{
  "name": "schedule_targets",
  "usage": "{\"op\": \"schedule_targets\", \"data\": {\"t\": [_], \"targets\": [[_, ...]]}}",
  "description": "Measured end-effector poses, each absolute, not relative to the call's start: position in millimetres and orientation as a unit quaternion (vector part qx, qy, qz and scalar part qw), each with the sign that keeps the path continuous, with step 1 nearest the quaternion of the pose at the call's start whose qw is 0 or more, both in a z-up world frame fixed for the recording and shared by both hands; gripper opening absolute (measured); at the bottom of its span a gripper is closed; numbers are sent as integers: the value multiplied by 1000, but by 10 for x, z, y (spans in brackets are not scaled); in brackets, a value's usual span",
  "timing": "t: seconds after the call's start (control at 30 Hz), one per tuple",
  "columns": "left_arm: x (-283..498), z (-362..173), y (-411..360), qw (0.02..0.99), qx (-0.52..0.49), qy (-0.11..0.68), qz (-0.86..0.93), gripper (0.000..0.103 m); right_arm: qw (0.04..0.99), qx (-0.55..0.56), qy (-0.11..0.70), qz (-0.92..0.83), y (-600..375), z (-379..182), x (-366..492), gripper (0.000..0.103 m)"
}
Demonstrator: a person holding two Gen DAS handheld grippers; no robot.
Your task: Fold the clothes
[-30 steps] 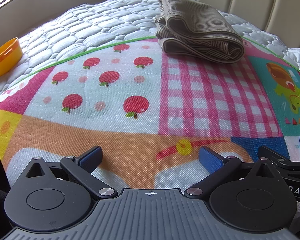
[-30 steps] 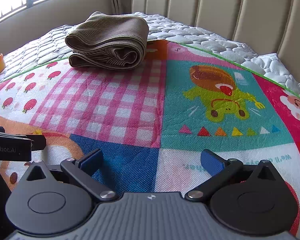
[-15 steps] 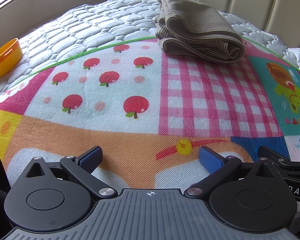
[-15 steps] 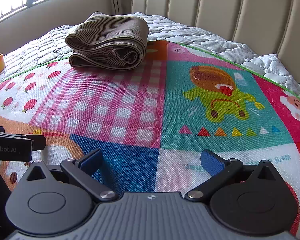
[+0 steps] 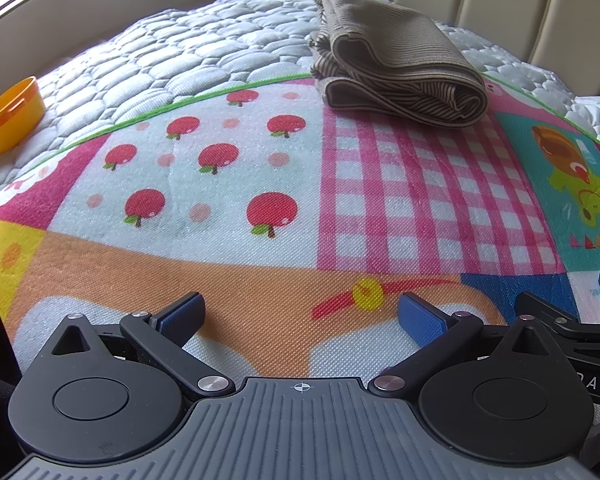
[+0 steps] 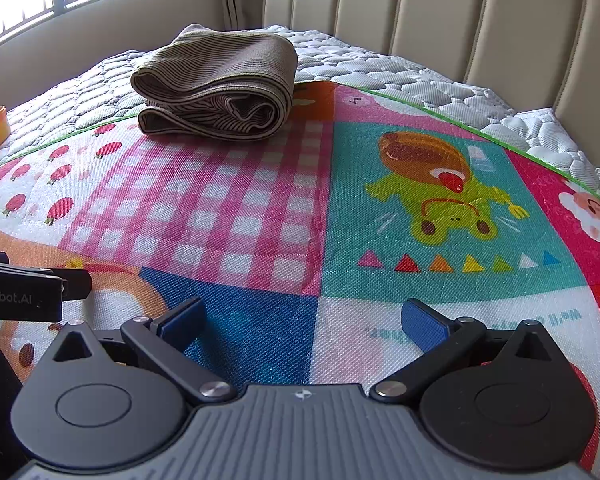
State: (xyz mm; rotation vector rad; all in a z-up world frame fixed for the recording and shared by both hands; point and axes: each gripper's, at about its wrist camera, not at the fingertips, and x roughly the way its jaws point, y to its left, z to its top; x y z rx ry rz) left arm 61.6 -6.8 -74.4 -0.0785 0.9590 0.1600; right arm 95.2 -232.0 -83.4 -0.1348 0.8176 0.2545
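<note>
**Both grippers wait, folded garment at the far edge of the mat**

Nothing has moved since the earlier frames: garment, mat and both grippers keep the places they had a second ago.

The left gripper [image 5: 300,312] sits at the bottom of its view with its jaws spread wide and nothing between them, its blue pads [image 5: 182,314] hovering over an orange patch of the play mat [image 5: 236,184]. The right gripper [image 6: 302,320] is likewise wide open and empty, above the blue and white patches at the bottom of its own view.

The folded striped garment [image 5: 396,68], beige-brown and fine-ribbed, lies in the upper right of centre in the left view and in the upper left of centre [image 6: 216,88] in the right view, well apart from both sets of jaws. It rests where the pink gingham patch meets the mat's green border, partly overlapping the quilted mattress [image 5: 180,56]. In the left view its long axis runs from upper left to lower right, the rolled fold at the lower right end; in the right view the layered open ends face the camera.

Readable writing: "Robot.AI" on the left gripper's body at the left edge of the right view, and "AS" on the right gripper's body at the right edge of the left view. Mirrored print on the mat is too small to read.

An orange plastic bowl [image 5: 12,114] sits on the mattress at the left edge.
</note>
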Motion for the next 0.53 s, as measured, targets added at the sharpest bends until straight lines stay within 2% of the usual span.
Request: {"op": "schedule_targets", "data": {"t": [0.53], "targets": [[614,-718,-41,885,-47,458,73,103,905,-58,399,136,-2340,-785,965,103]]}}
